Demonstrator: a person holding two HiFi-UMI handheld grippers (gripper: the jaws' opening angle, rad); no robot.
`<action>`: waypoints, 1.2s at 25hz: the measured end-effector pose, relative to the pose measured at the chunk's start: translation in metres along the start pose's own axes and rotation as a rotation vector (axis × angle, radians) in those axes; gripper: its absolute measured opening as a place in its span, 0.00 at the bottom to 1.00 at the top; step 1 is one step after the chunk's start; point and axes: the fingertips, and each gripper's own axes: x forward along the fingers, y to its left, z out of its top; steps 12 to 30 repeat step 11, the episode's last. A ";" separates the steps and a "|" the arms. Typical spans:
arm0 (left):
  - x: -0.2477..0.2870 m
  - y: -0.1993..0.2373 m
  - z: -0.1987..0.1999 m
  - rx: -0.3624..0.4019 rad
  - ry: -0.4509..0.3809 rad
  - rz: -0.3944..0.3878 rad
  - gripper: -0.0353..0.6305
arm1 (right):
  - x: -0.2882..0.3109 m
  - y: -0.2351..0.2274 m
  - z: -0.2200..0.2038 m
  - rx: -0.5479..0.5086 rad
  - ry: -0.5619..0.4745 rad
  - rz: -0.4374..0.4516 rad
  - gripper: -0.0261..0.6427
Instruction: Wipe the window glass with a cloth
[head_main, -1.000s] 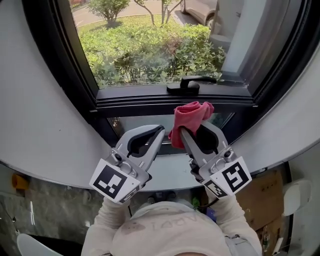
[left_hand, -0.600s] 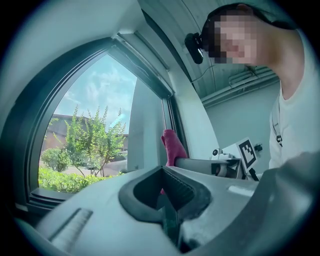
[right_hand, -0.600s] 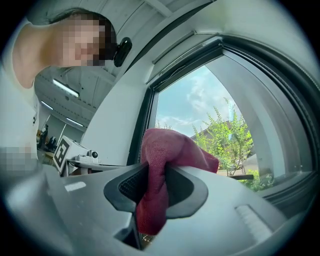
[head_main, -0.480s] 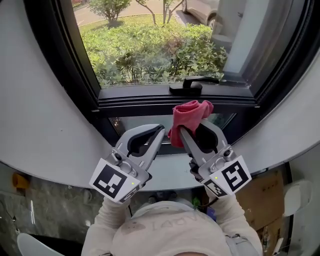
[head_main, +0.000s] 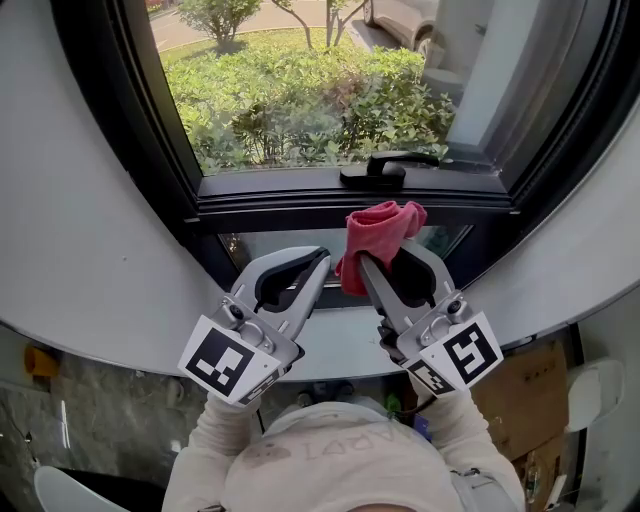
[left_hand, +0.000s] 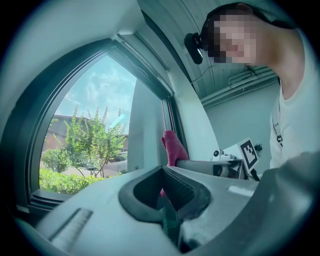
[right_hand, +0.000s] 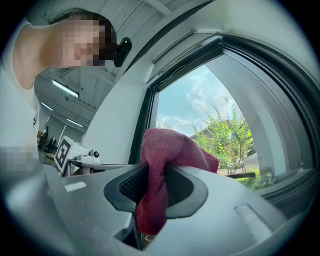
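A red cloth (head_main: 380, 232) bunches out of my right gripper (head_main: 392, 256), which is shut on it just below the window's dark crossbar. In the right gripper view the cloth (right_hand: 161, 165) hangs down between the pads of this gripper (right_hand: 152, 192). My left gripper (head_main: 314, 262) is beside it on the left, shut, with nothing in it (left_hand: 164, 192). From the left gripper view the cloth (left_hand: 173, 148) shows just past my jaws. The window glass (head_main: 300, 90) rises above the crossbar, with green shrubs behind it. A small lower pane (head_main: 285, 242) lies right in front of both grippers.
A black window handle (head_main: 385, 168) lies on the crossbar above the cloth. The dark frame (head_main: 130, 130) curves round both sides, set in white wall (head_main: 70, 250). A grey sill (head_main: 330, 345) runs under the grippers. The person's sleeves and head fill the bottom.
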 end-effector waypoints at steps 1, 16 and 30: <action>0.000 0.000 0.000 -0.001 0.000 0.000 0.05 | 0.000 0.000 0.000 -0.002 0.000 0.001 0.21; -0.001 -0.002 0.003 0.001 0.000 0.002 0.05 | -0.002 0.004 0.000 0.013 -0.003 0.004 0.21; -0.001 -0.002 0.003 0.001 0.000 0.002 0.05 | -0.002 0.004 0.000 0.013 -0.003 0.004 0.21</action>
